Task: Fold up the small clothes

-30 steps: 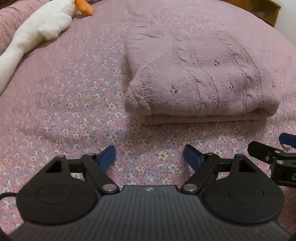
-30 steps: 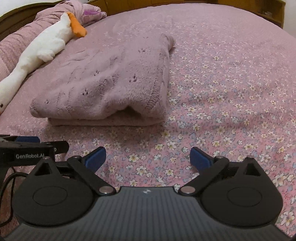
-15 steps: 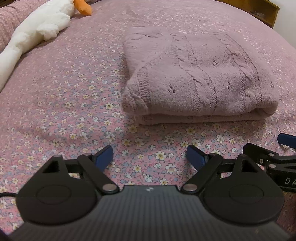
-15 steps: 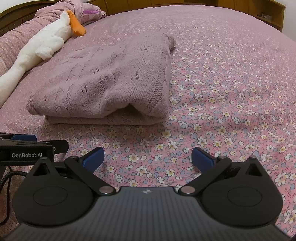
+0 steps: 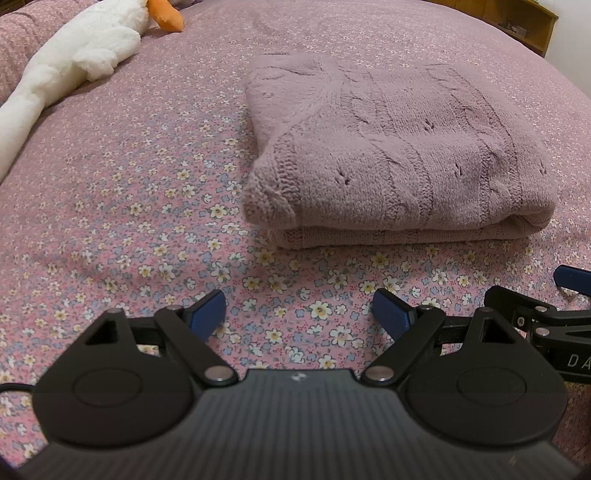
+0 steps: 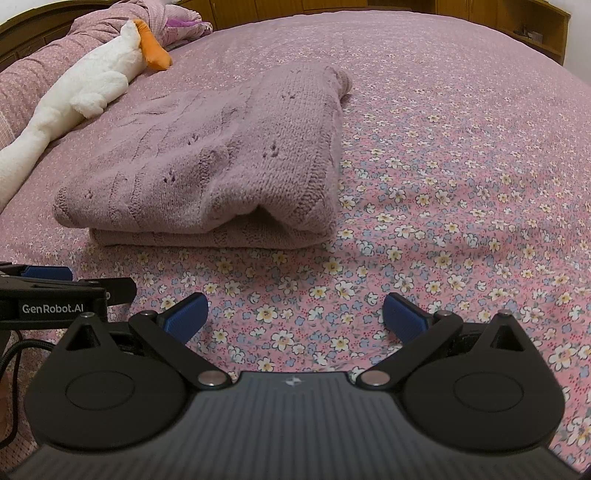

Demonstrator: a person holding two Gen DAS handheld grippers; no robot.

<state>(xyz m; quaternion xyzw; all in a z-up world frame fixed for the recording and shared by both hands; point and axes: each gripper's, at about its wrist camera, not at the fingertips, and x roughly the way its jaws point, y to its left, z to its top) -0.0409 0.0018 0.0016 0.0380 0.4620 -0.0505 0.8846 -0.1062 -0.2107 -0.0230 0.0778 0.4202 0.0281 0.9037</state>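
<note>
A mauve knitted sweater (image 5: 399,155) lies folded into a thick rectangle on the flowered bedspread; in the right wrist view the sweater (image 6: 221,162) sits up and to the left. My left gripper (image 5: 299,314) hovers open over bare bedspread just short of the sweater's near folded edge, nothing between its blue pads. My right gripper (image 6: 295,317) is open too, over the bedspread below the sweater's right corner. Each gripper shows at the edge of the other's view: the right one (image 5: 546,314) and the left one (image 6: 55,284).
A white plush goose with an orange beak (image 5: 85,55) lies along the far left of the bed, also seen as the goose (image 6: 88,88) beside pink pillows (image 6: 22,74). Wooden furniture (image 6: 535,22) stands beyond the far right edge. Flowered bedspread (image 6: 461,166) stretches to the right.
The left gripper's jaws stand slightly wider than a second ago. Both views have shifted only a little, and the sweater lies where it was.
</note>
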